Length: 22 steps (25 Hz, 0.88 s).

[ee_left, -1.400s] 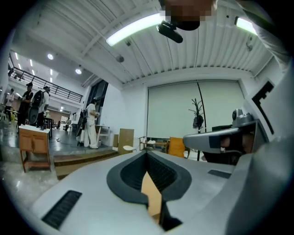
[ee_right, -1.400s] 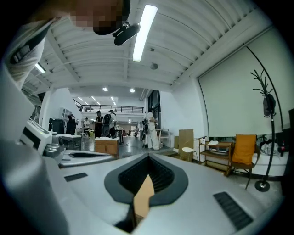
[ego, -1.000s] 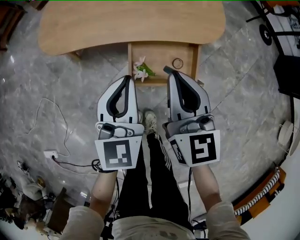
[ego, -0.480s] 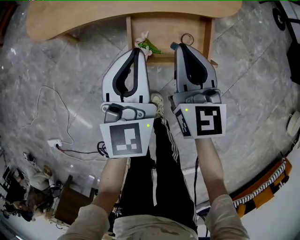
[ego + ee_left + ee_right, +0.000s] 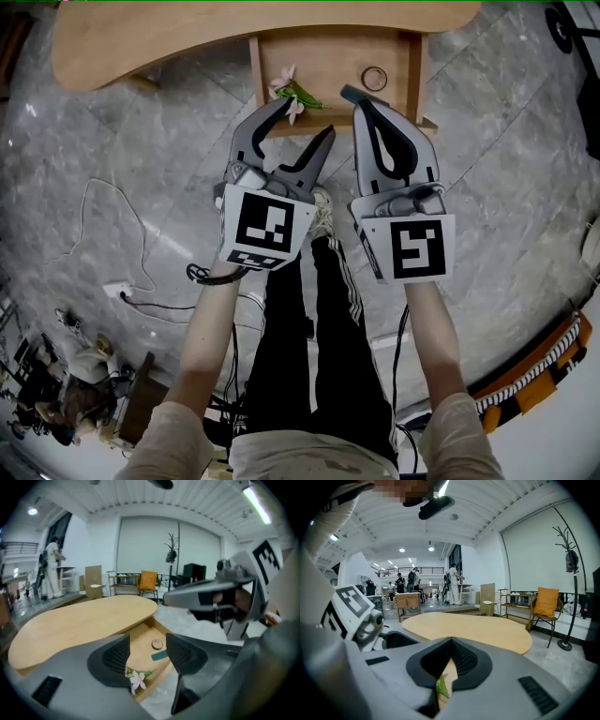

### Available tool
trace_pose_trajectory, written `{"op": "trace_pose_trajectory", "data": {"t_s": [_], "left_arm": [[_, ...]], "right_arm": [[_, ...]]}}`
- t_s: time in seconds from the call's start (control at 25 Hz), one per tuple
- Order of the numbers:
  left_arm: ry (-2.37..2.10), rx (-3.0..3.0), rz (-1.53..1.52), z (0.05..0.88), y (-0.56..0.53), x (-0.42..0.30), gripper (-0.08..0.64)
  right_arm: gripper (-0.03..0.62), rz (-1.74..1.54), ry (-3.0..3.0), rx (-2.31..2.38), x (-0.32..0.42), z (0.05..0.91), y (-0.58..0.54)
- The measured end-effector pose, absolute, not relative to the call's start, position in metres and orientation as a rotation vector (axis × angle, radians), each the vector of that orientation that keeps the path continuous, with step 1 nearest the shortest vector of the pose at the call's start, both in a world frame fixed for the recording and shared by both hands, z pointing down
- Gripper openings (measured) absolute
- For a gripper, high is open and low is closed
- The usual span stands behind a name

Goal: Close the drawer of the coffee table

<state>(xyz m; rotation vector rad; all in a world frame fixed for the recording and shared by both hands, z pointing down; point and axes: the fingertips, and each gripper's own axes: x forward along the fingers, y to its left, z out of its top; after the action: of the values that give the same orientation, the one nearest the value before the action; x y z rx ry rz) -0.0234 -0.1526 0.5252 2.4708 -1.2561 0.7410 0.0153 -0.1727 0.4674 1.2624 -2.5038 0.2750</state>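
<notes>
The wooden coffee table (image 5: 187, 42) has its drawer (image 5: 412, 89) pulled out toward me. Inside lie a pink flower (image 5: 289, 87), a ring (image 5: 374, 78) and a small teal piece (image 5: 159, 655). My left gripper (image 5: 305, 120) hovers just before the drawer's front edge; its jaws have just been opening and stand open with nothing between them. In the left gripper view (image 5: 147, 656) the drawer (image 5: 140, 656) and flower (image 5: 137, 679) show between the pads. My right gripper (image 5: 361, 98) is shut, its tip over the drawer's front edge; the right gripper view (image 5: 449, 660) looks across the tabletop (image 5: 473, 630).
A white cable and power strip (image 5: 120, 289) lie on the marble floor at left. My legs and a shoe (image 5: 323, 211) are below the grippers. An orange chair (image 5: 148, 579) and a coat stand (image 5: 171, 555) stand beyond the table; people stand far off (image 5: 452, 585).
The left gripper's jaws have gone from shut to wide open, and it has tilted and dropped toward the drawer. The right gripper came closer to the drawer front, then held still.
</notes>
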Motion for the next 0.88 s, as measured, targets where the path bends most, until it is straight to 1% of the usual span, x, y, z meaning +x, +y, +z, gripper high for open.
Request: {"op": "trace_pose_trajectory", "data": {"t_s": [0.2, 0.28, 0.4, 0.56, 0.6, 0.68, 0.72, 0.88], "left_arm": [[-0.760, 2.613, 1.476, 0.620, -0.127, -0.002, 0.222], [-0.591, 2.598, 1.647, 0.653, -0.116, 0.000, 0.221], [-0.466, 2.531, 1.793, 0.686, -0.109, -0.008, 0.221], [-0.414, 2.438, 1.946, 0.712, -0.111, -0.023, 0.193], [-0.395, 2.422, 1.980, 0.716, -0.112, -0.026, 0.160], [-0.345, 2.399, 2.024, 0.720, -0.110, -0.028, 0.128], [-0.332, 2.387, 2.039, 0.720, -0.107, -0.028, 0.083], [-0.339, 2.364, 2.070, 0.721, -0.105, -0.028, 0.080]], "right_arm": [[0.006, 0.281, -2.468, 1.163, 0.033, 0.487, -0.157], [0.006, 0.262, -2.466, 1.128, 0.036, 0.493, -0.151], [0.006, 0.267, -2.454, 1.084, 0.039, 0.503, -0.139], [0.006, 0.316, -2.426, 1.066, 0.047, 0.517, -0.127], [0.006, 0.326, -2.420, 1.068, 0.049, 0.520, -0.127], [0.006, 0.339, -2.412, 1.077, 0.051, 0.522, -0.125], [0.006, 0.343, -2.411, 1.081, 0.052, 0.522, -0.125], [0.006, 0.379, -2.396, 1.094, 0.059, 0.524, -0.124]]}}
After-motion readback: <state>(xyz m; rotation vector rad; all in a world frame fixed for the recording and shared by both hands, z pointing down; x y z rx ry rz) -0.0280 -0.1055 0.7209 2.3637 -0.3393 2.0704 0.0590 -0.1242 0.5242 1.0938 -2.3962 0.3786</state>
